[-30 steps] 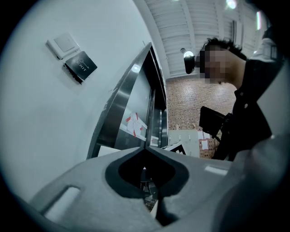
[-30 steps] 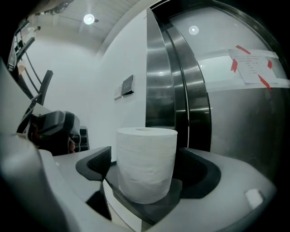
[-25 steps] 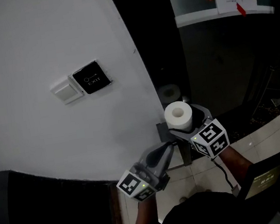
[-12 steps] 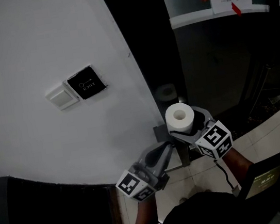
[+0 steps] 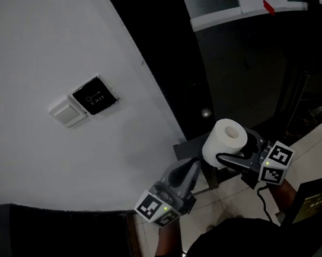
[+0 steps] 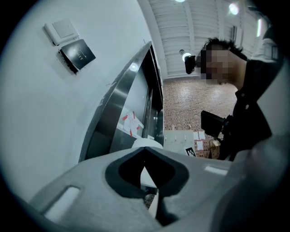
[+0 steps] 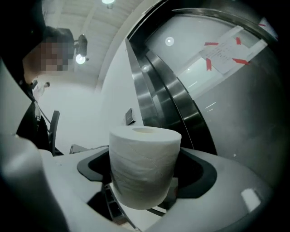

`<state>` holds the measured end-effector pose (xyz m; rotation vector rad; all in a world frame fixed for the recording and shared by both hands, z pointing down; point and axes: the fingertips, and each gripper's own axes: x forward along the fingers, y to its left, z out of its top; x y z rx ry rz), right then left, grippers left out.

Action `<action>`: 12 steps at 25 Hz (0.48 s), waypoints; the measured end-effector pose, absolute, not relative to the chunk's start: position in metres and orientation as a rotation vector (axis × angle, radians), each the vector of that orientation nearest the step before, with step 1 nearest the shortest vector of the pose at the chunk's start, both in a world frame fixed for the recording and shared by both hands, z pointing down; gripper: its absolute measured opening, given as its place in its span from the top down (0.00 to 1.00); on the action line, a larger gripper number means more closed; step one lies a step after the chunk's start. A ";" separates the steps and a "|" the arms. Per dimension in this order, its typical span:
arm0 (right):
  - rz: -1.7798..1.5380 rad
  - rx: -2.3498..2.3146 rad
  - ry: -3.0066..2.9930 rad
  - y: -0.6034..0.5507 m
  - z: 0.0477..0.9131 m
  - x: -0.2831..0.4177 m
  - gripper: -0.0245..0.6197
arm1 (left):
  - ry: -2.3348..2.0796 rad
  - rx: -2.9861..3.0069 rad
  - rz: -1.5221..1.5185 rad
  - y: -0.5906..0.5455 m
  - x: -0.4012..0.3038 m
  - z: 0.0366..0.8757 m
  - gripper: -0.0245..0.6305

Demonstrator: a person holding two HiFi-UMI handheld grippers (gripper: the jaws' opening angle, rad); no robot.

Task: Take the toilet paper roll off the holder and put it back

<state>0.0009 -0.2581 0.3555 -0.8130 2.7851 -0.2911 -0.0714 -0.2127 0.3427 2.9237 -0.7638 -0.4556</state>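
**Rt gripper** (image 7: 145,181): clenched on the toilet paper roll (image 5: 225,143), pads against its sides at approx mid-height. Roll is upright, core hole up. Jaws have just been closing slightly, w/ the roll between them.

**Lt gripper** (image 5: 194,164): jaws shut tip to tip, nothing seen held. Its tips lie just beside the holder (image 5: 183,149), which sits left of the rt gripper, against the wall (image 5: 47,52).

**Status:** roll is judged clear of the holder. Removal is done, return is pending.

**Recs for the return:**
- Grip should be kept light so the soft paper is not crushed.
- Roll should be held upright and its core lined up w/ the holder's support before it is lowered.
- Holder may be steadied w/ the lt gripper.
- The support's form is not made out in the dark scene, so a slow approach is advised.
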 end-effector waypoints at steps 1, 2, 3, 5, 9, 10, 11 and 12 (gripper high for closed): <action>-0.320 -0.804 2.766 -0.258 0.358 0.006 0.29 | -0.764 2.924 -0.454 -0.213 -0.071 0.344 0.96; -0.344 -0.799 2.747 -0.258 0.360 0.011 0.29 | -0.763 2.926 -0.454 -0.213 -0.070 0.344 0.96; -0.360 -0.798 2.728 -0.258 0.361 0.016 0.29 | -0.761 2.929 -0.456 -0.213 -0.069 0.342 0.96; -0.376 -0.802 2.700 -0.258 0.361 0.023 0.29 | -0.761 2.934 -0.455 -0.213 -0.068 0.339 0.96; -0.378 -0.804 2.687 -0.257 0.359 0.028 0.29 | -0.779 2.938 -0.415 -0.214 -0.065 0.345 0.96; -0.381 -0.801 2.682 -0.256 0.358 0.028 0.29 | -0.778 2.939 -0.404 -0.214 -0.064 0.347 0.96; -0.383 -0.799 2.678 -0.255 0.357 0.028 0.29 | -0.775 2.938 -0.394 -0.213 -0.062 0.348 0.96; -0.381 -0.797 2.677 -0.255 0.356 0.028 0.29 | -0.769 2.938 -0.392 -0.212 -0.061 0.347 0.96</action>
